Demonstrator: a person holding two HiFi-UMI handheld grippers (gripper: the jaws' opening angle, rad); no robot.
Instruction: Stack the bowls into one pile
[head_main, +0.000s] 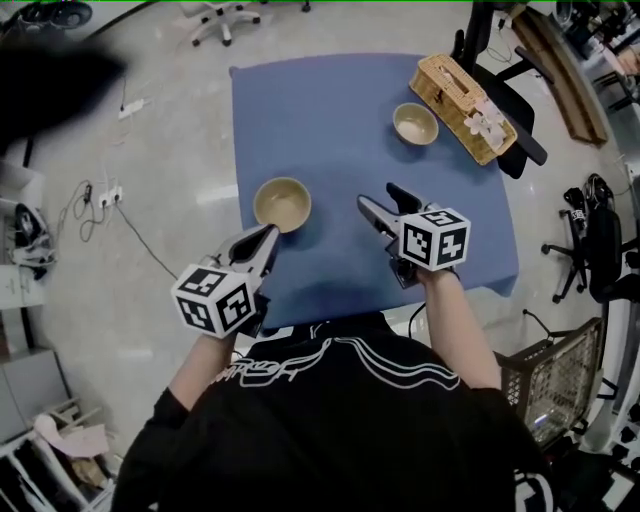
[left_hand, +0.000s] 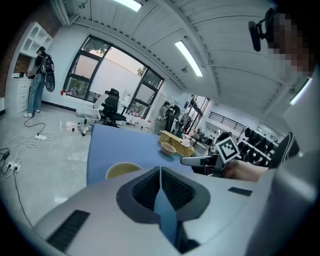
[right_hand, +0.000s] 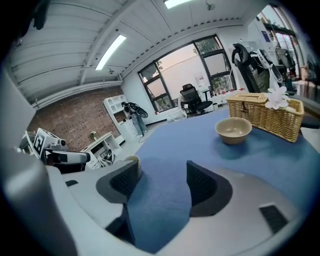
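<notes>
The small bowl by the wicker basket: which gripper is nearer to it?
Right. The right gripper, open, sits on the person's side of the small bowl, apart from it; the left gripper, shut, is farther off beside the larger bowl.

The near bowl (left_hand: 122, 170) just peeks over the left gripper (left_hand: 160, 172) in that gripper's view, bottom half hidden. The right gripper (right_hand: 162, 172) hides all but a sliver of it in its own view. The dark smear (head_main: 50, 85) at the head view's top left is too blurry to tell.

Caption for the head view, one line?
Left gripper shut by the near bowl, right gripper open and empty; far bowl beside the wicker basket on the blue table.
</notes>
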